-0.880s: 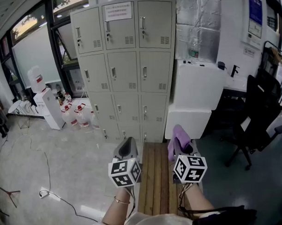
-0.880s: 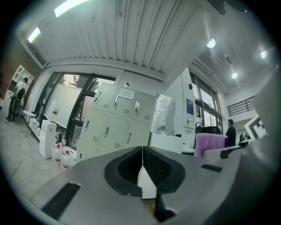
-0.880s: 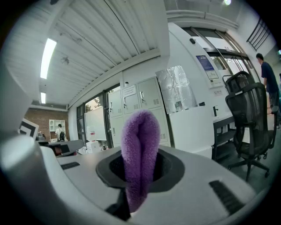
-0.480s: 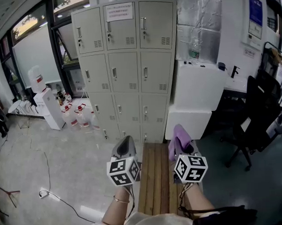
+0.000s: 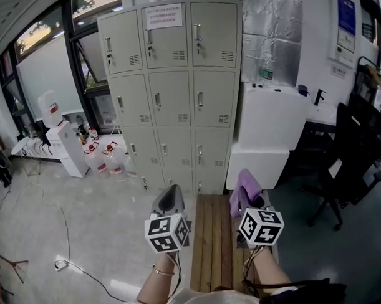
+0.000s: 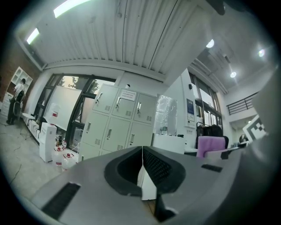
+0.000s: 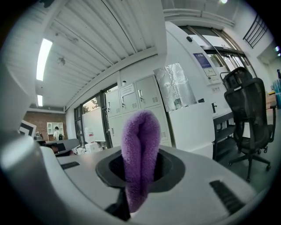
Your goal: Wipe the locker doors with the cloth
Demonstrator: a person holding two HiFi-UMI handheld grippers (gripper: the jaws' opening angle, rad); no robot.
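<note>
The right claw [image 5: 245, 202] is squeezed shut on the purple cloth [image 5: 243, 189]. In the right gripper view the cloth [image 7: 140, 145] is folded over and sits right between the two jaws of the right claw [image 7: 140, 166]. Its soft round top sticks up past the tips, and its lower end hangs down in the gap.

The left claw [image 5: 171, 194] holds nothing. In the left gripper view its jaws [image 6: 142, 169] are pressed together with only a thin line between them.

Both claws are held up side by side, with the left one to the left of the cloth. Below them is a low wooden counter [image 5: 212, 247] on the floor.

The grey lockers [image 5: 176, 92] stand ahead, well apart from the cloth. The cloth does not touch any door. All the locker doors are shut, and a paper sign [image 5: 164, 17] is stuck on the top middle door.

A big white box [image 5: 270, 123] stands just right of the lockers, with a bottle [image 5: 267, 69] on top. A black chair [image 5: 350, 155] is far to the right. Some water jugs [image 5: 106, 157] sit on the floor to the left of the lockers.
</note>
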